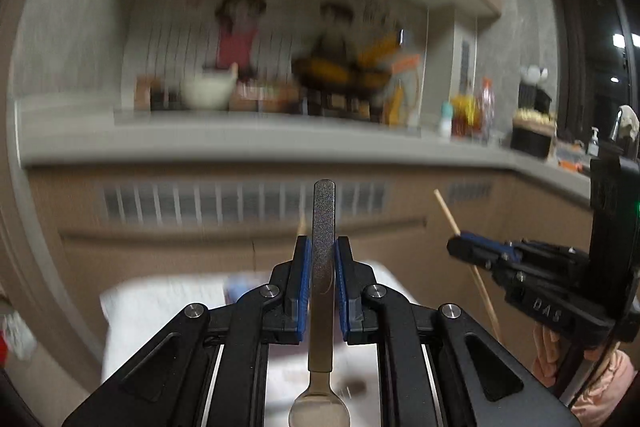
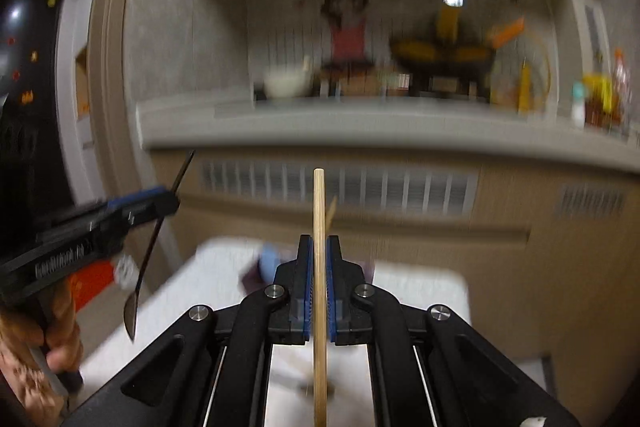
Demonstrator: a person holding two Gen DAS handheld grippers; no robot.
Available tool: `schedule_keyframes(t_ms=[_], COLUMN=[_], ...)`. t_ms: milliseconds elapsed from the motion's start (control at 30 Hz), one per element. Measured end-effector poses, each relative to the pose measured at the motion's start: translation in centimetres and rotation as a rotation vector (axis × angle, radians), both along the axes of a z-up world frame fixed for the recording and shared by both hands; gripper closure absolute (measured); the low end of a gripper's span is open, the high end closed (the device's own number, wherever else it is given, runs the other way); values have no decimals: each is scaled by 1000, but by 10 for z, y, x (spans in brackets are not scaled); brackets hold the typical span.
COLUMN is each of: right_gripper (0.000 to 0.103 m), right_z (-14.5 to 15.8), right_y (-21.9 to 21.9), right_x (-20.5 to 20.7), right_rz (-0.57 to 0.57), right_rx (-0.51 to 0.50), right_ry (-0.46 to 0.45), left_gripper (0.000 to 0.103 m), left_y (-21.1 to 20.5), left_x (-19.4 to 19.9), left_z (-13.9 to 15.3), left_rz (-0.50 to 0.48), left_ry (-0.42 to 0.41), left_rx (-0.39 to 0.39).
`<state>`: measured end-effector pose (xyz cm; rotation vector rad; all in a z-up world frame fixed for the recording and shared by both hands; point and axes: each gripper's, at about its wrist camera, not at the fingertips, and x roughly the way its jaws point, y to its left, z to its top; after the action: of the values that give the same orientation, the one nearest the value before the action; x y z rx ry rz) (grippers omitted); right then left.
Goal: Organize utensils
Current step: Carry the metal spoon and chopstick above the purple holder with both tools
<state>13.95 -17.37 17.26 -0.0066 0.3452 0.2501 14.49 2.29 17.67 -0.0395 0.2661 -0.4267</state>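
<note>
While both claws were raised above the white table (image 2: 424,291), the left gripper (image 1: 322,247) pinched a metal spoon (image 1: 323,227) by its handle, bowl hanging toward the camera, handle tip upright. The right gripper (image 2: 319,247) was pressed tight on a wooden chopstick (image 2: 319,211), which also stood upright between the blue pads (image 2: 308,283). A blurred blue object (image 2: 269,261) lay on the table just beyond the jaws. Farther off ran a beige cabinet front with a vent grille (image 2: 340,187), then a grey countertop (image 2: 360,131) carrying a white bowl (image 2: 286,83), bottles (image 2: 600,99) and blurred clutter against the wall.
</note>
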Motion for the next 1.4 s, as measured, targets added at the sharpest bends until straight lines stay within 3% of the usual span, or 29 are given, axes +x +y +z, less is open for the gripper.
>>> schedule_keyframes(t_ms=[167,433,733,1033,1233,1400], right_gripper=[97,97,97,97,97,97], right_z=[30,9,-30,-82,-104,-122], right_y=[10,20,27,23,24,20], right_x=[32,95,160,214,228,214], right_rz=[1,58,54,34,16,5], right_rx=[6,55,71,77,68,45], right_ry=[-75,-56,-36,22,34,57], left_gripper=[91,91,91,91,91,91], left_y=[5,12,7,3,5,1], left_x=[29,89,154,191,207,208], left_z=[25,18,-27,-76,-101,-125], left_rz=[8,-3,-4,30,47,44], left_ry=[-53,-32,35,99,141,184], left_rx=[-16,-91,-139,-126,-129,-97])
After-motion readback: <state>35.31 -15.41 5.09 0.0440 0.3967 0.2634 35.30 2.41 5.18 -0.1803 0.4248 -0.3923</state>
